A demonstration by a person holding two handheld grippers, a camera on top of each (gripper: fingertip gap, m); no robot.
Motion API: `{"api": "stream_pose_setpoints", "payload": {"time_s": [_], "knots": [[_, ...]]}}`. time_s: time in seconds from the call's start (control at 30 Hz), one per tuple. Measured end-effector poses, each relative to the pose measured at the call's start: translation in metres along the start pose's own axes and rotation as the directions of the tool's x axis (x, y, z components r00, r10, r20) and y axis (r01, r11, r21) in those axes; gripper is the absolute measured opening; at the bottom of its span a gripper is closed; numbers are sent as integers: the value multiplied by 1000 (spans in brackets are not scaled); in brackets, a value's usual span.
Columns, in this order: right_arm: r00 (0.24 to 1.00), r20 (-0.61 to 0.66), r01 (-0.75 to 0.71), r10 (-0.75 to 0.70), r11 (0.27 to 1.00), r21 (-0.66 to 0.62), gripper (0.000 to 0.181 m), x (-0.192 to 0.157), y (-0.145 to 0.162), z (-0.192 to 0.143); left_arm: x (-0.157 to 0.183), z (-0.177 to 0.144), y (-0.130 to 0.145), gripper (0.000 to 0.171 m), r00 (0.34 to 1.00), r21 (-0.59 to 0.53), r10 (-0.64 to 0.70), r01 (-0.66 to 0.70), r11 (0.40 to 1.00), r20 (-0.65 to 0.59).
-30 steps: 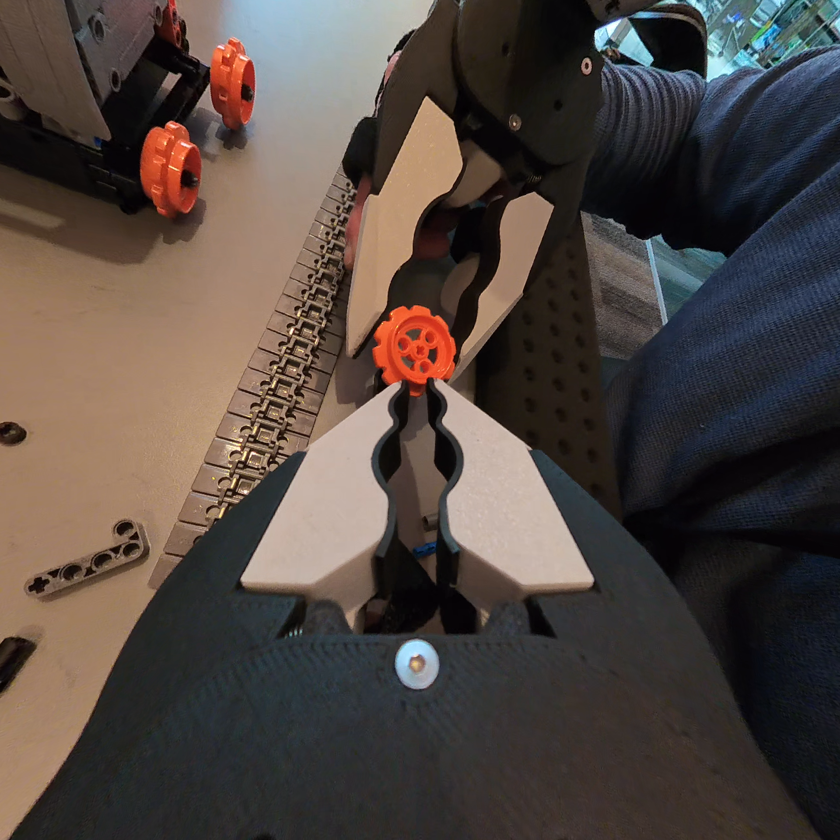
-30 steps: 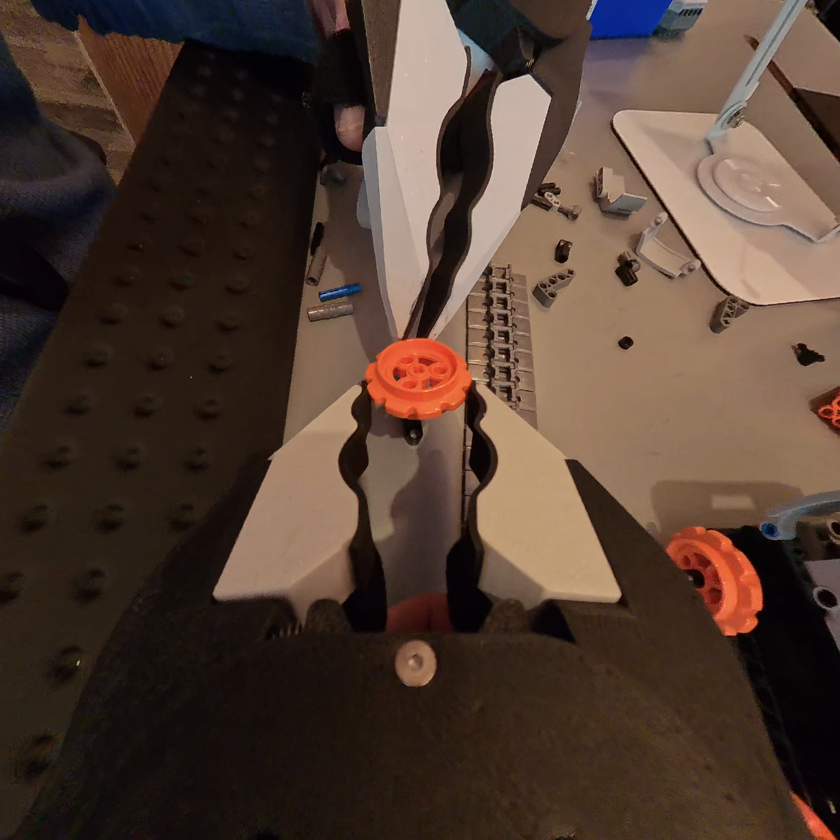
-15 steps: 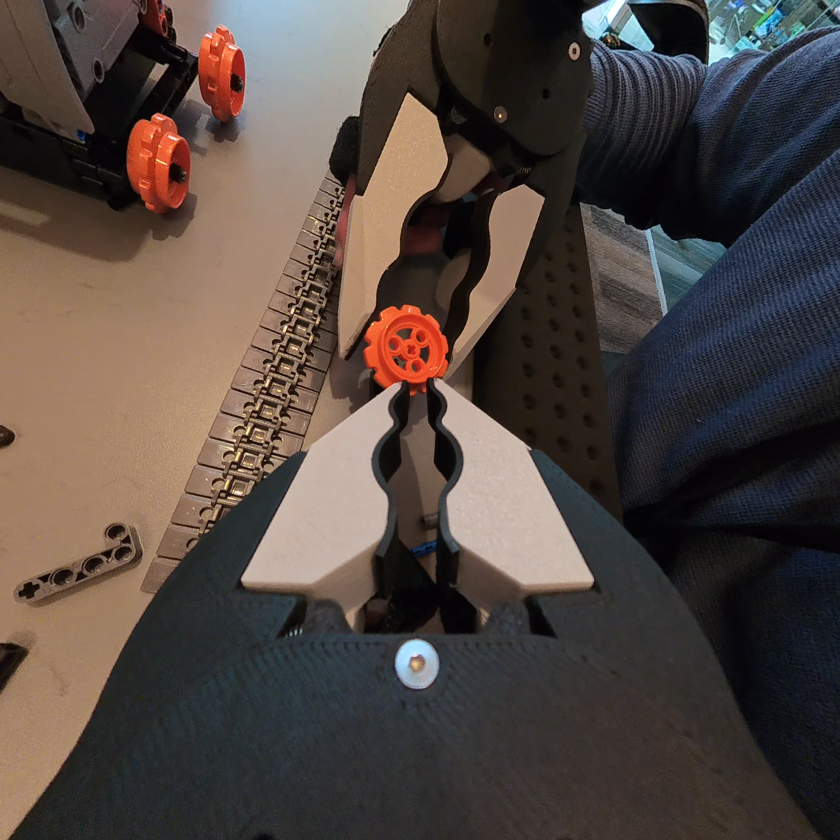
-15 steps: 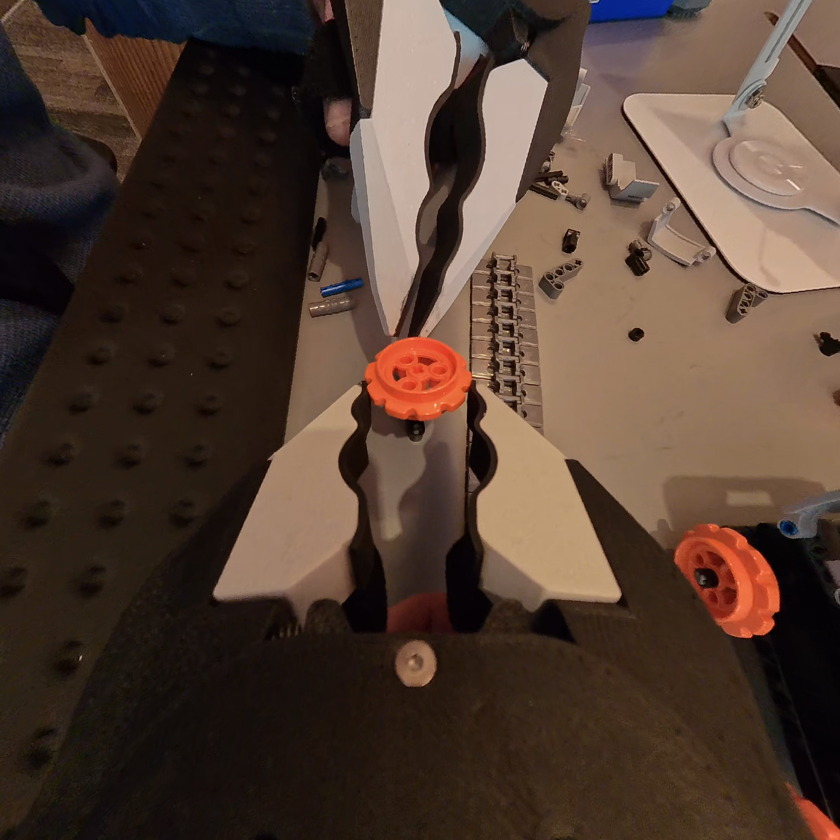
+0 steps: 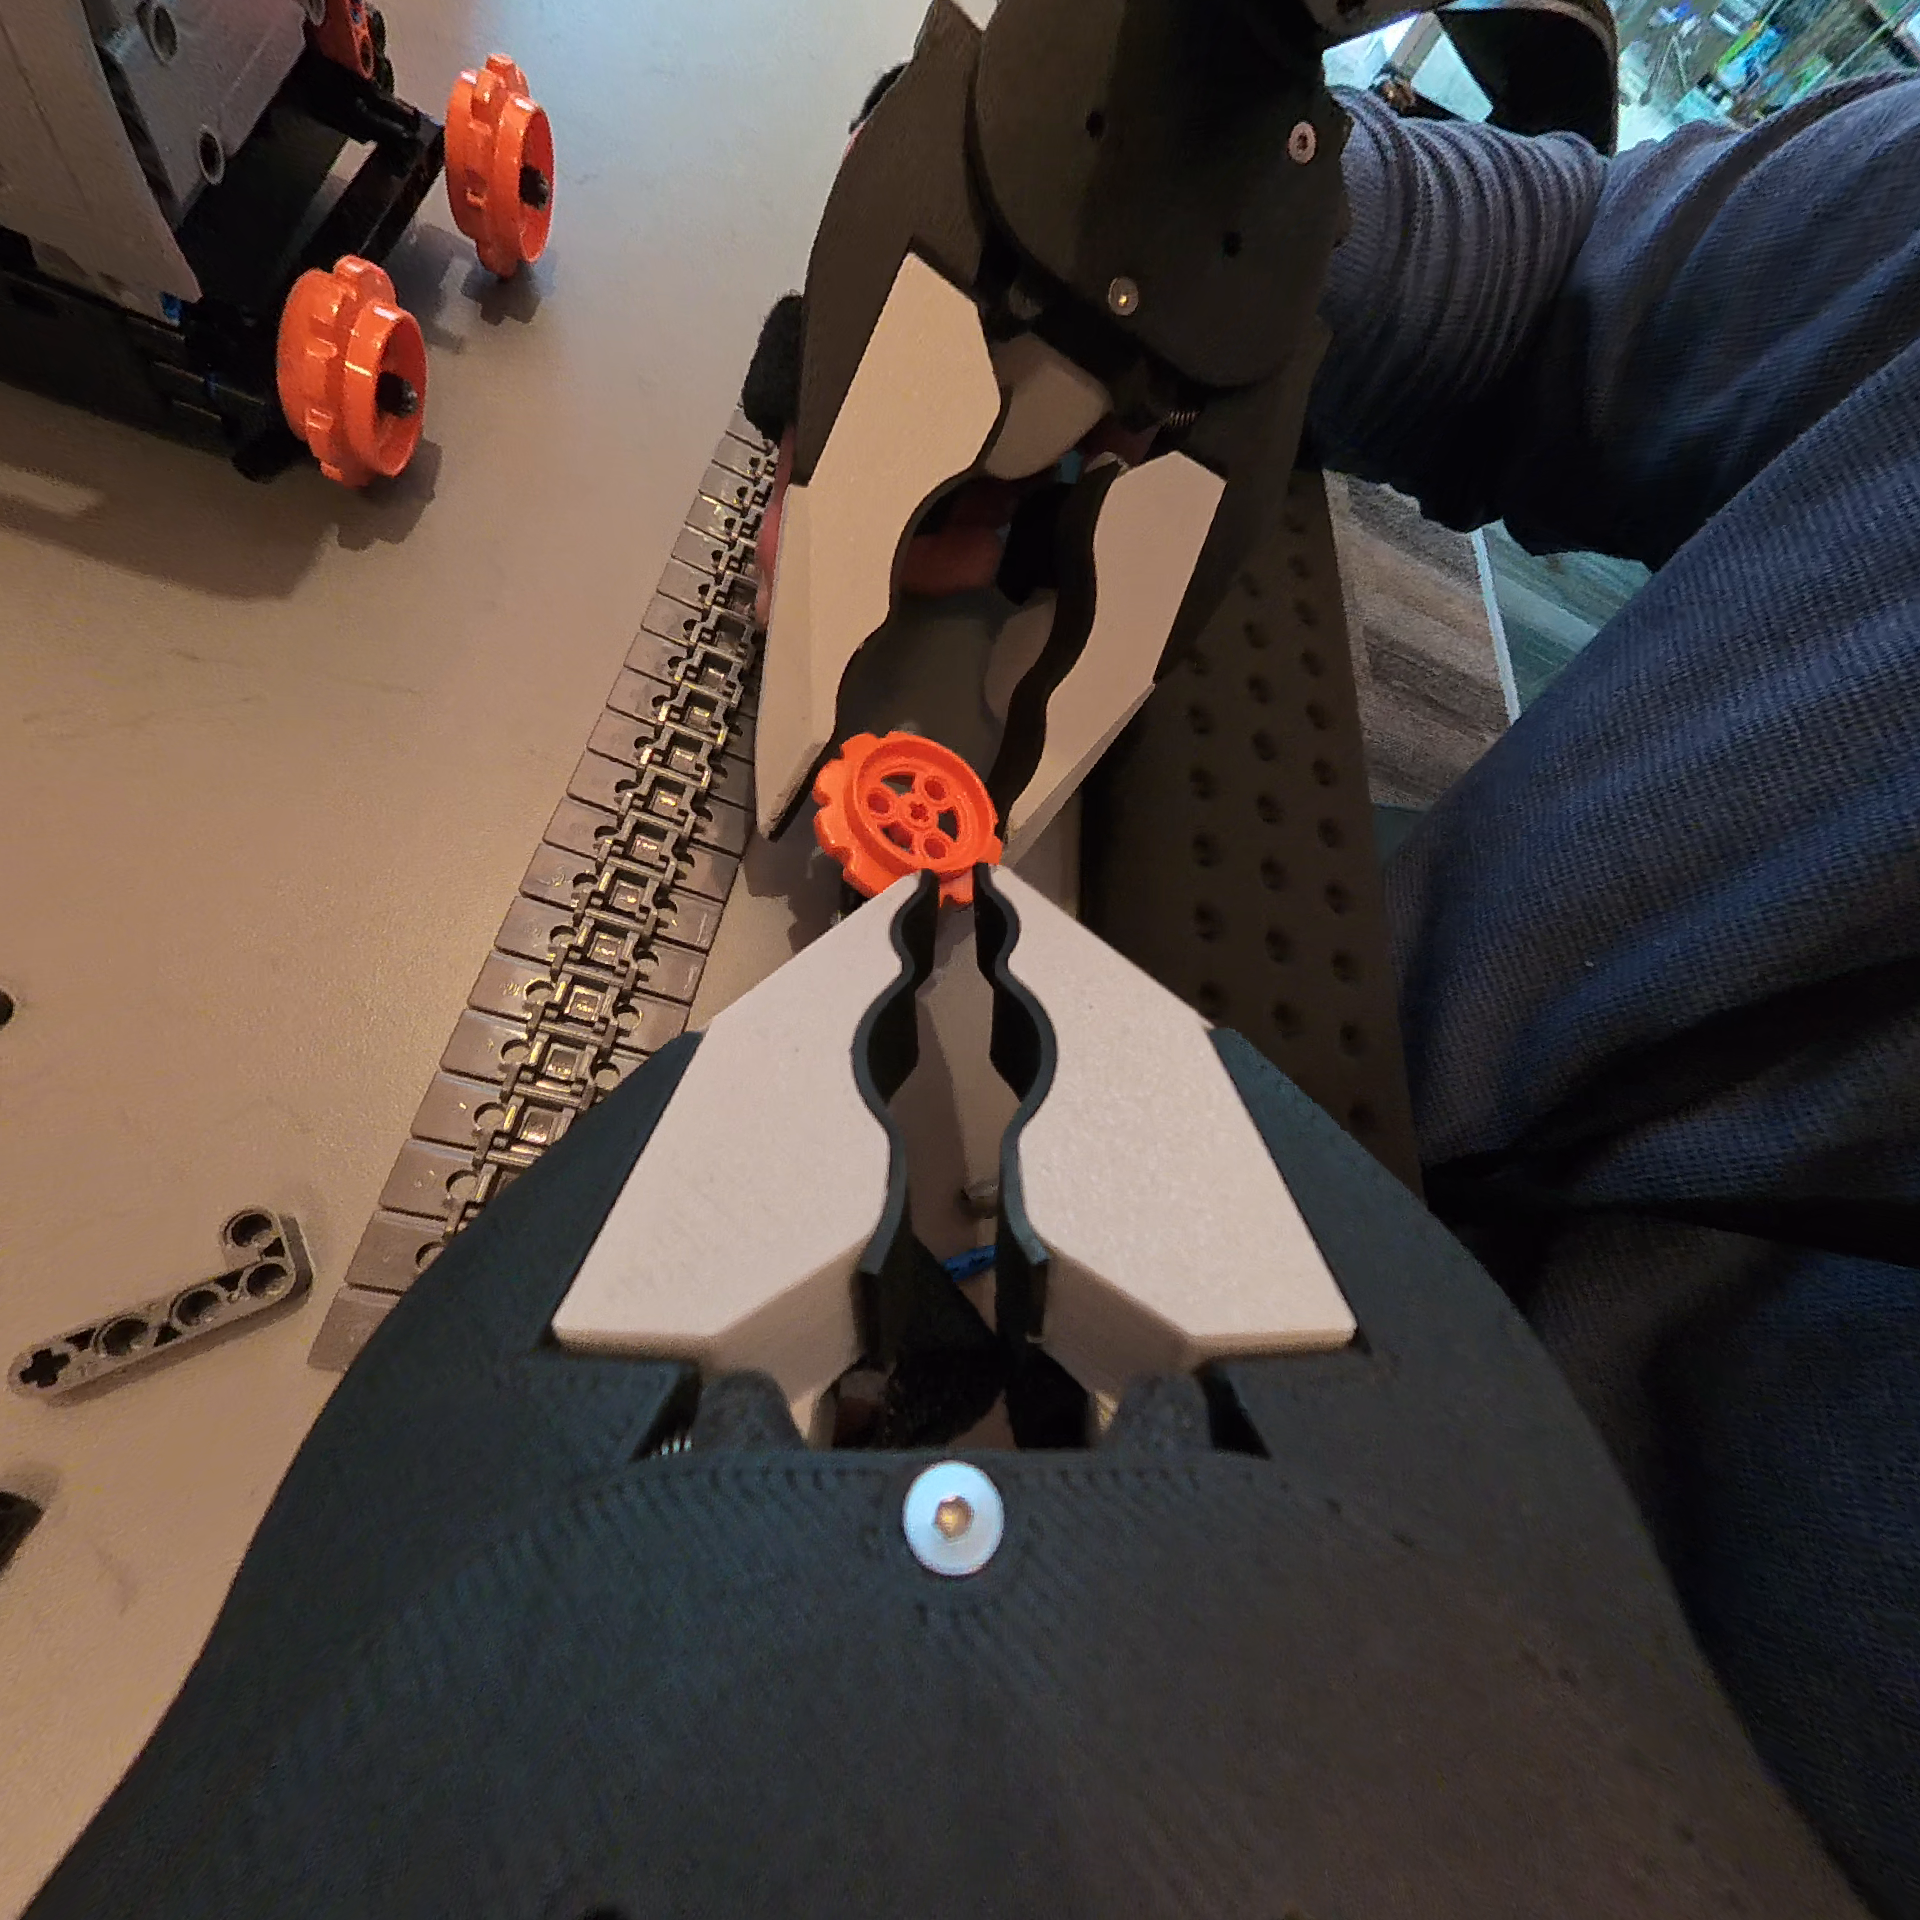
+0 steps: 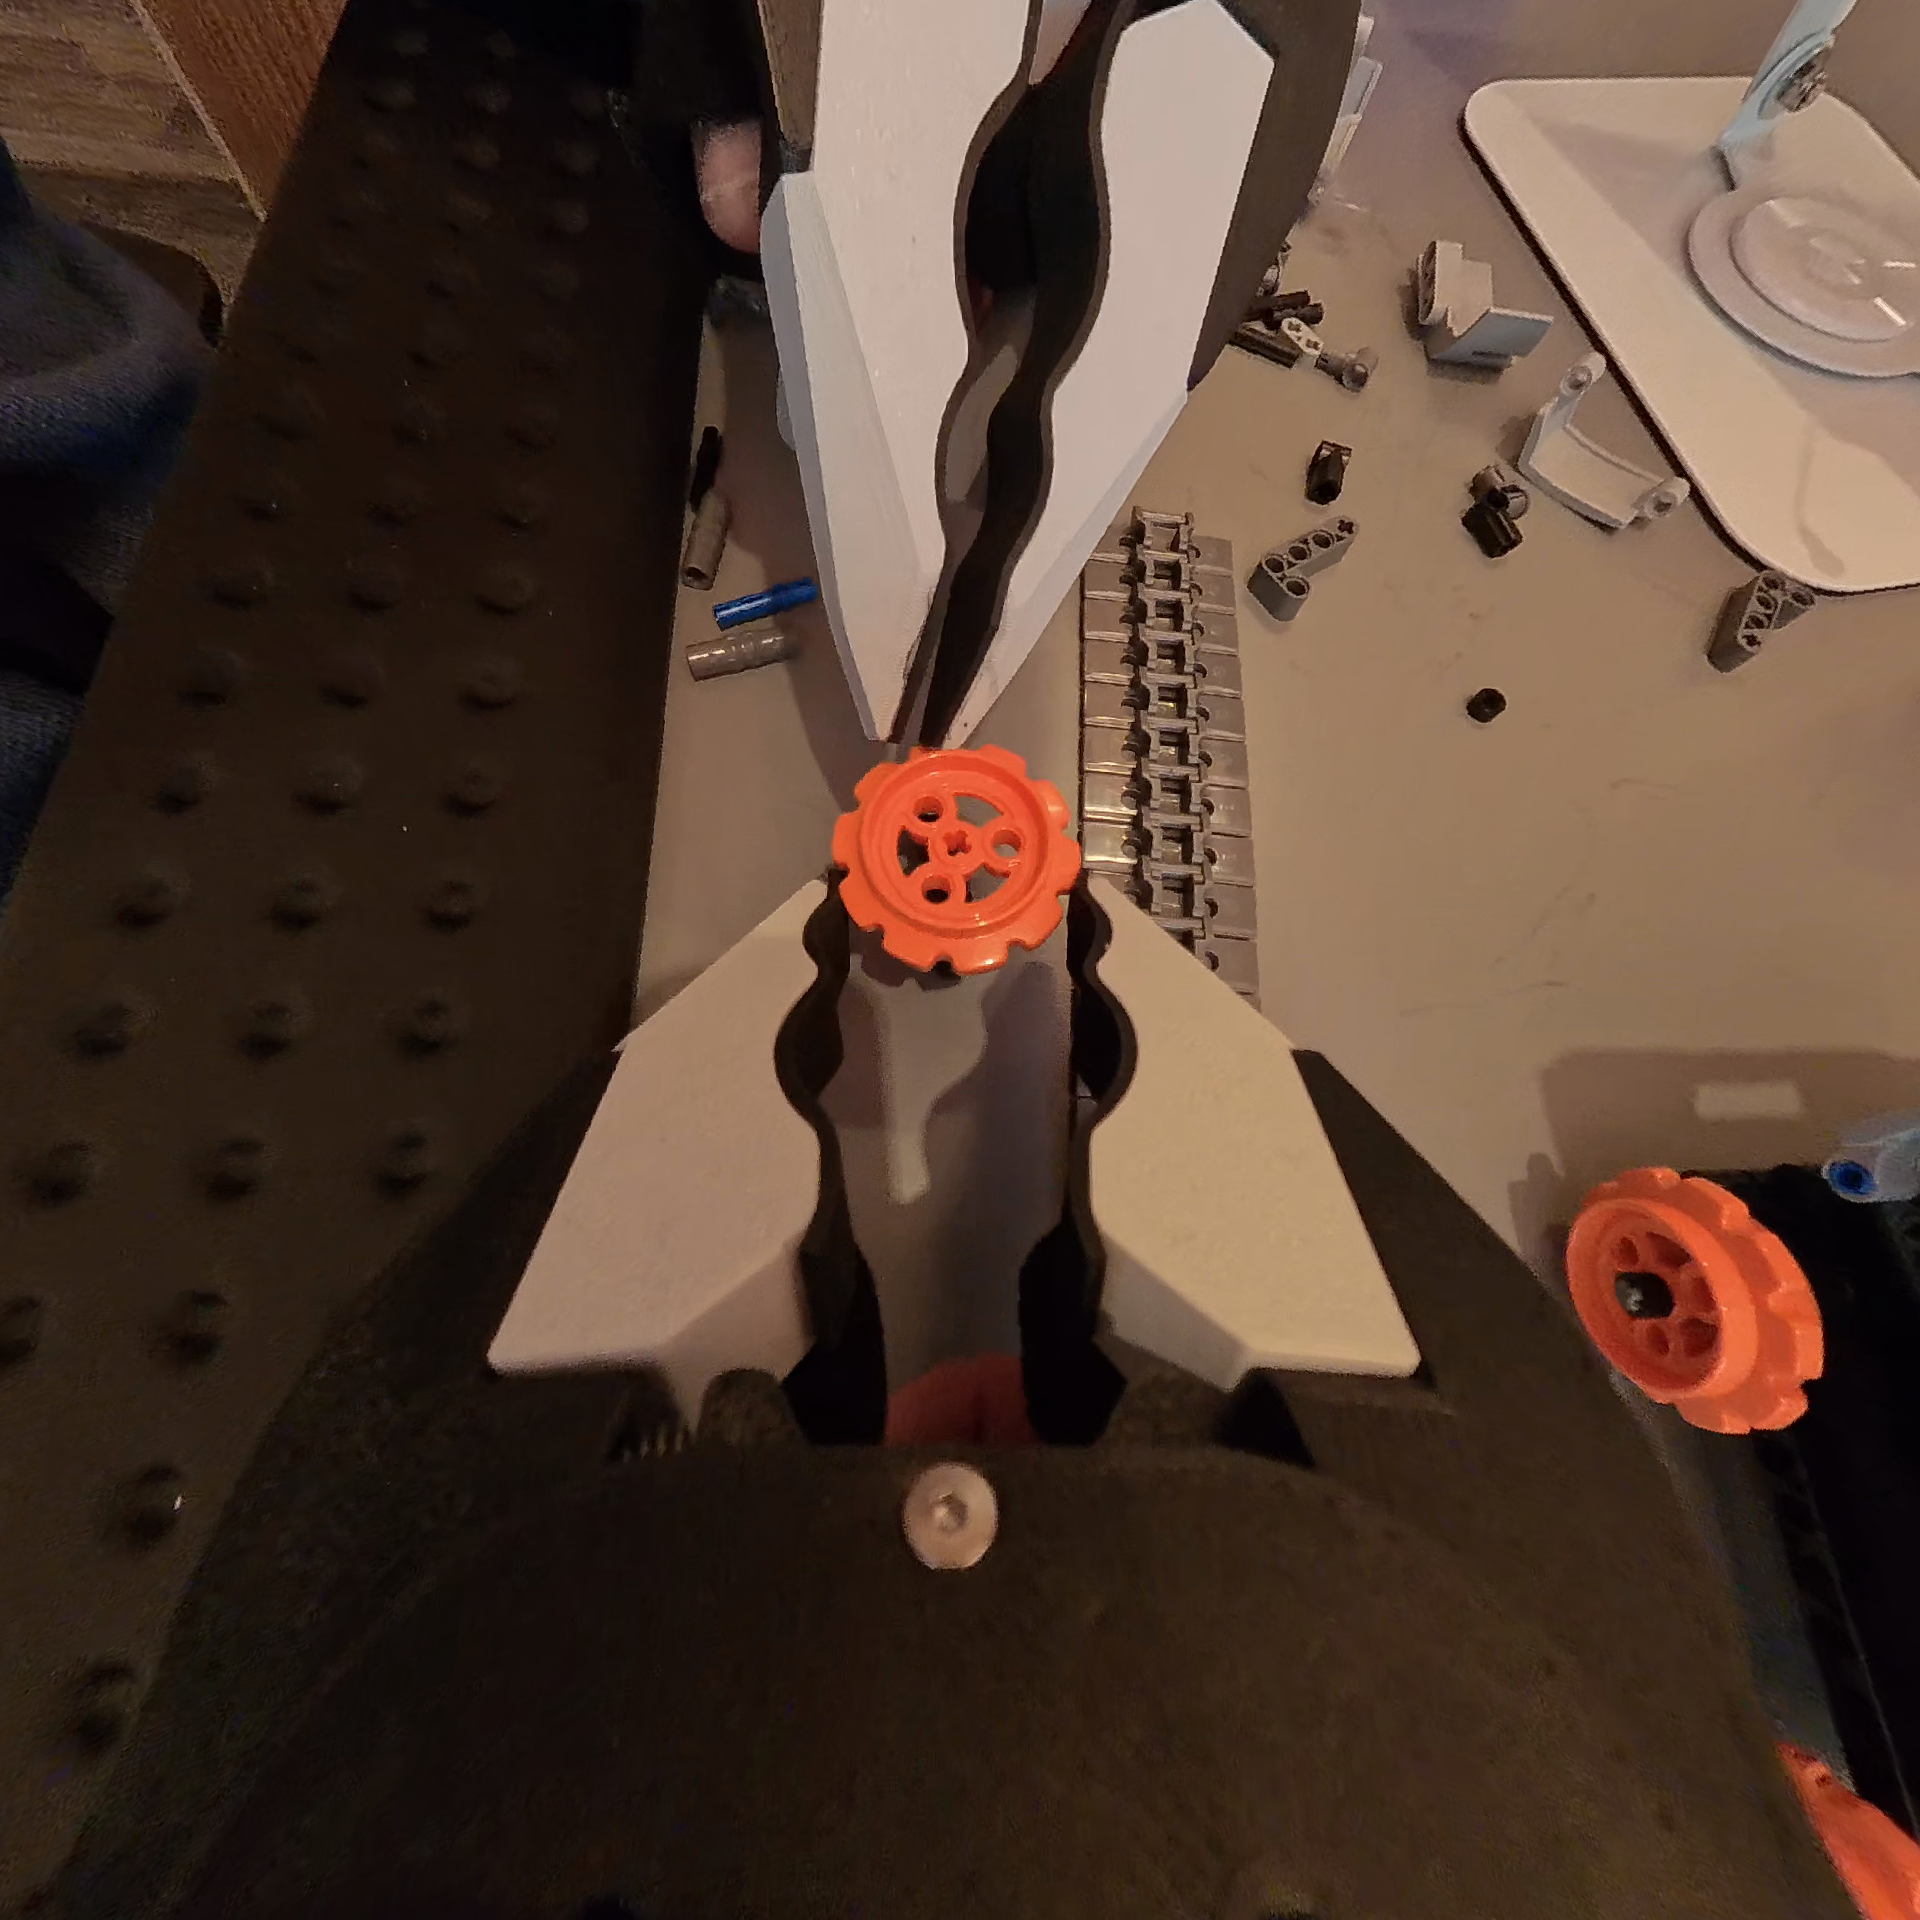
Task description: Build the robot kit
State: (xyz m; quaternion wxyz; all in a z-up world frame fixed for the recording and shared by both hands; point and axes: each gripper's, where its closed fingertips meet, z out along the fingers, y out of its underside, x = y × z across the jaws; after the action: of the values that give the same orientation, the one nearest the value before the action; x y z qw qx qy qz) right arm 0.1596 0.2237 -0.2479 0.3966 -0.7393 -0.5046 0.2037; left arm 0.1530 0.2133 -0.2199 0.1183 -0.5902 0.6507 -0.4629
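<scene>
The two grippers met tip to tip above the grey table (image 6: 1455,935). The right gripper (image 6: 956,904) held an orange toothed wheel (image 6: 954,857) by its rim, jaws part open around it. The left gripper (image 5: 948,899), nearly closed, pinched the wheel's edge, steadying it. A grey track strip (image 5: 613,914) lay just beside them.
</scene>
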Motion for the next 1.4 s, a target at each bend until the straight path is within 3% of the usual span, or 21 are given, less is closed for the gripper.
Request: {"api": "stream_pose_setpoints", "payload": {"time_s": [0.47, 0.63, 0.77, 1.23, 1.4], "knots": [[1000, -16, 12, -13, 1000, -25, 40, 1, 2, 2, 3, 3, 1, 2, 1000, -9, 25, -25, 1000, 6], [1000, -9, 10, -11, 999, -39, 40, 0, 2, 3, 7, 0, -6, 5, 991, 8, 127, -127, 992, 40], [1000, -6, 19, -19, 998, -57, 40, 0, 2, 3, 4, 6, 1, 4, 978, -48, 187, -184, 982, 94], [999, -13, 46, -48, 993, -109, 40, -3, 2, 4, 0, 8, 2, 0, 985, -47, 152, -148, 988, 87], [998, -26, 54, -57, 993, -108, 40, -1, 2, 3, -7, -4, 0, 6, 975, -49, 181, -176, 983, 132]]}}
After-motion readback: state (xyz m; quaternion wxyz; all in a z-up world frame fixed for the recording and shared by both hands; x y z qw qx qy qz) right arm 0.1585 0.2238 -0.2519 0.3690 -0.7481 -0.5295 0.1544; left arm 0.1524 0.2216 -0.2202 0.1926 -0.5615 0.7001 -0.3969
